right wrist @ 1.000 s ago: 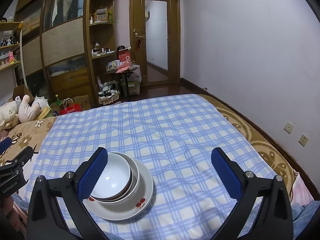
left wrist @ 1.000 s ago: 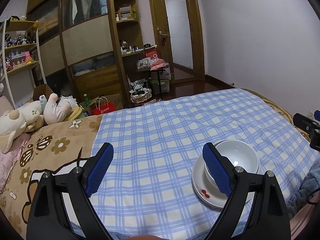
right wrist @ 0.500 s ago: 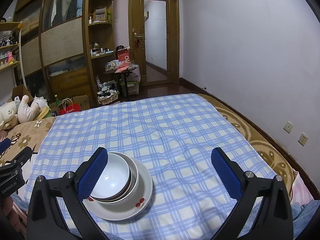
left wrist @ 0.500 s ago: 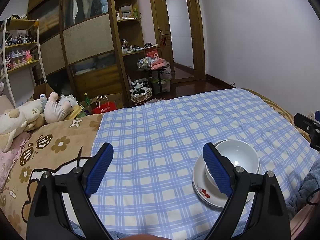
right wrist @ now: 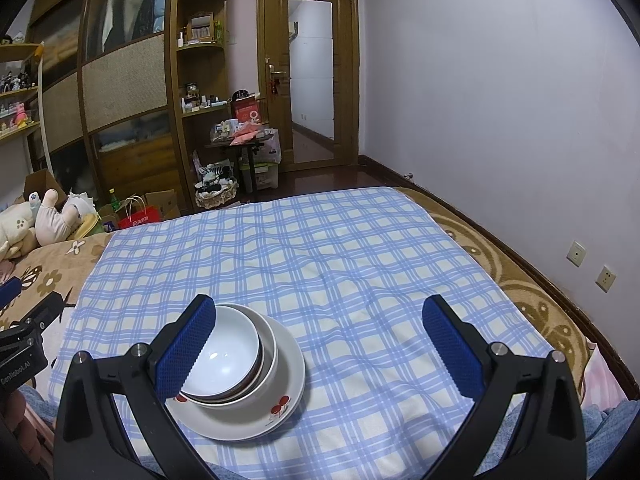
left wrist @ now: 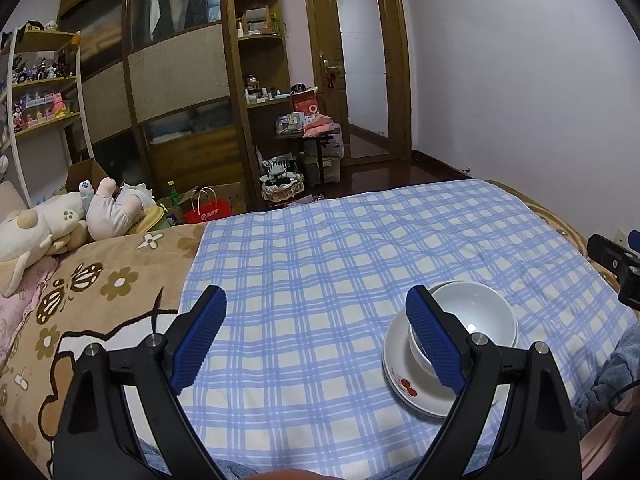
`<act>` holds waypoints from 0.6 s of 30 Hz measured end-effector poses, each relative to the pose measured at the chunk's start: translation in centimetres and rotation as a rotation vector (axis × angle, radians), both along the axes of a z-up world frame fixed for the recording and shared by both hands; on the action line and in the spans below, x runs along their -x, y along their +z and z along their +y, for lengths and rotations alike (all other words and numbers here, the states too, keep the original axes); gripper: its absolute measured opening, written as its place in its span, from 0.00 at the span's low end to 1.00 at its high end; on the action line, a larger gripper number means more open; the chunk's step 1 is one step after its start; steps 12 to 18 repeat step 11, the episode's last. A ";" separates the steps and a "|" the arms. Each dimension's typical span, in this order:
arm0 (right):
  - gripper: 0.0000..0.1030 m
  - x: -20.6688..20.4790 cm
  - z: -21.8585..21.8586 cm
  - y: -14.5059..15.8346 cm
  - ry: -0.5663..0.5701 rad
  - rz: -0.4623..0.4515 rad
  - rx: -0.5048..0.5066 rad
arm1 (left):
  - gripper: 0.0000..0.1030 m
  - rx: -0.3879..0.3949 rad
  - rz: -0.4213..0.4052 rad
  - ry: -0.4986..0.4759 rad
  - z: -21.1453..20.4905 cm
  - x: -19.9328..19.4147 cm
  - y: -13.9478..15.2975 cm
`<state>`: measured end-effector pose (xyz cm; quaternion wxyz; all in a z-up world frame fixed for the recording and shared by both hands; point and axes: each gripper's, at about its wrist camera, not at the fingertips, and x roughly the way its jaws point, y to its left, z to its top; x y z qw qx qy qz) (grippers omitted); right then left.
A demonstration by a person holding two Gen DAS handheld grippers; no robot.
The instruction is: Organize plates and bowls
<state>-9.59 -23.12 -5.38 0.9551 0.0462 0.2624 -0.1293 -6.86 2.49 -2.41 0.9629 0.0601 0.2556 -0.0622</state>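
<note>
A white plate (right wrist: 280, 412) with red cherry marks lies on the blue checked cloth (right wrist: 320, 264). Nested white bowls (right wrist: 228, 352) stand stacked on it. In the left wrist view the same plate (left wrist: 400, 380) and bowls (left wrist: 476, 316) sit at the lower right, partly behind the right finger. My left gripper (left wrist: 316, 340) hangs open over bare cloth, left of the stack, holding nothing. My right gripper (right wrist: 320, 348) is open too, its left finger in front of the bowls, with nothing between the pads.
The cloth covers a bed with a brown flowered blanket (left wrist: 80, 292) on the left. Plush toys (left wrist: 60, 220) lie at the far left. Wardrobe, shelves and a door (right wrist: 312, 80) stand beyond the bed's far edge. A wall with sockets (right wrist: 576, 254) runs along the right.
</note>
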 end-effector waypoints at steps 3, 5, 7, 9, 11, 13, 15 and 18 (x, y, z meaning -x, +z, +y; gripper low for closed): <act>1.00 0.0 0.1 0.0 0.000 0.001 0.001 | 0.88 -0.001 0.000 0.006 -0.1 0.0 0.0; 1.00 0.1 -0.1 -0.2 0.000 0.003 0.001 | 0.88 -0.003 -0.002 0.009 -0.2 0.0 -0.1; 1.00 0.1 0.0 -0.3 0.000 0.003 0.000 | 0.88 -0.003 -0.003 0.011 -0.2 0.0 -0.1; 1.00 0.1 -0.1 -0.3 0.000 0.003 0.000 | 0.88 -0.004 -0.006 0.014 -0.2 0.1 0.0; 1.00 0.1 -0.1 -0.3 -0.001 0.003 0.001 | 0.88 -0.002 -0.005 0.015 -0.3 0.0 -0.1; 1.00 0.1 -0.1 -0.3 -0.001 0.003 0.001 | 0.88 -0.002 -0.005 0.015 -0.3 0.0 -0.1; 1.00 0.1 -0.1 -0.3 -0.001 0.003 0.001 | 0.88 -0.002 -0.005 0.015 -0.3 0.0 -0.1; 1.00 0.1 -0.1 -0.3 -0.001 0.003 0.001 | 0.88 -0.002 -0.005 0.015 -0.3 0.0 -0.1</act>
